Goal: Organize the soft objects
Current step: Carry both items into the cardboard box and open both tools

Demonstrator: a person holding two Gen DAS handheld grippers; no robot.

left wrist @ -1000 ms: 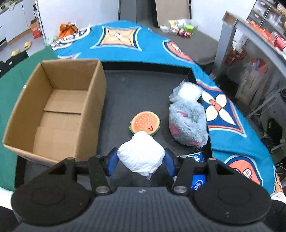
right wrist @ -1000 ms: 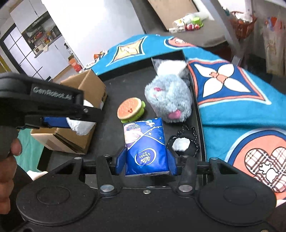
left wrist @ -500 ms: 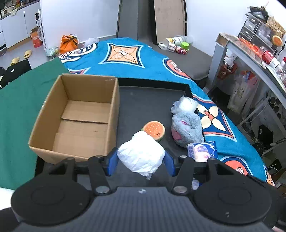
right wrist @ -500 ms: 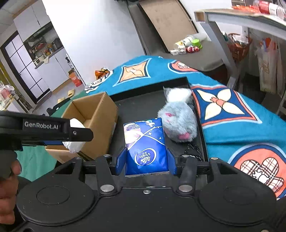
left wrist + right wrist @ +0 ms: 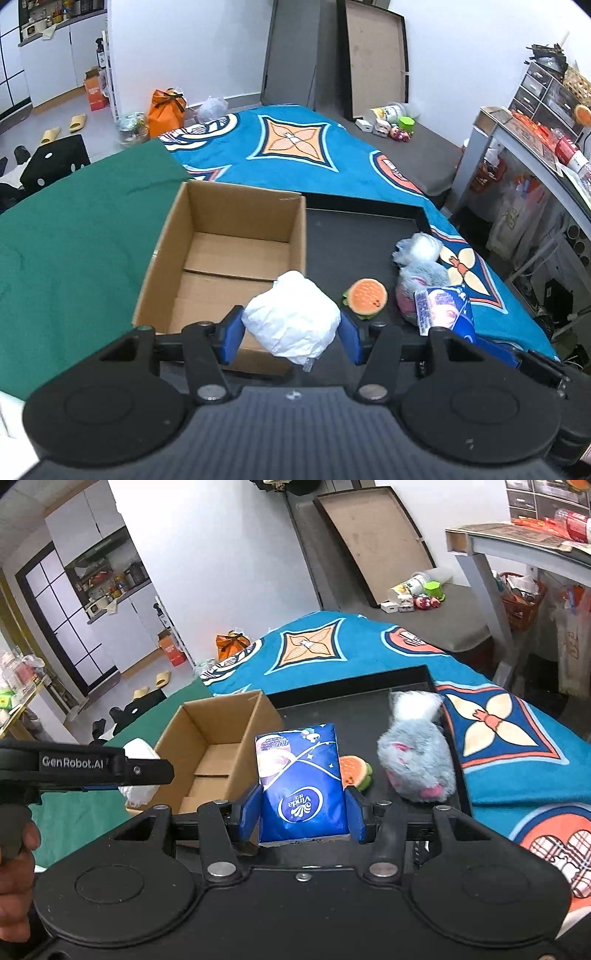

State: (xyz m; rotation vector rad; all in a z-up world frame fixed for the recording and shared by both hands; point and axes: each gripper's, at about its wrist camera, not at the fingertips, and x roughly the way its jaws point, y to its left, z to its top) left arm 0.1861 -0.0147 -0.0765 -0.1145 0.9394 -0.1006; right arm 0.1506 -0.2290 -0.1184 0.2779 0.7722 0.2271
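My left gripper is shut on a white crumpled soft bundle, held above the near right corner of the open cardboard box. My right gripper is shut on a blue tissue pack, raised above the black tray. The tissue pack also shows at the right of the left wrist view. A grey plush toy and a watermelon-slice plush lie on the tray. The left gripper shows from the side in the right wrist view.
The box stands empty on the tray's left side. A blue patterned cloth and a green cloth cover the surface around the tray. A metal table with clutter stands to the right.
Both grippers have risen and pulled back with their loads. The left gripper with the white bundle has shifted left, over the box's near corner. The tissue pack is lifted clear of the tray.
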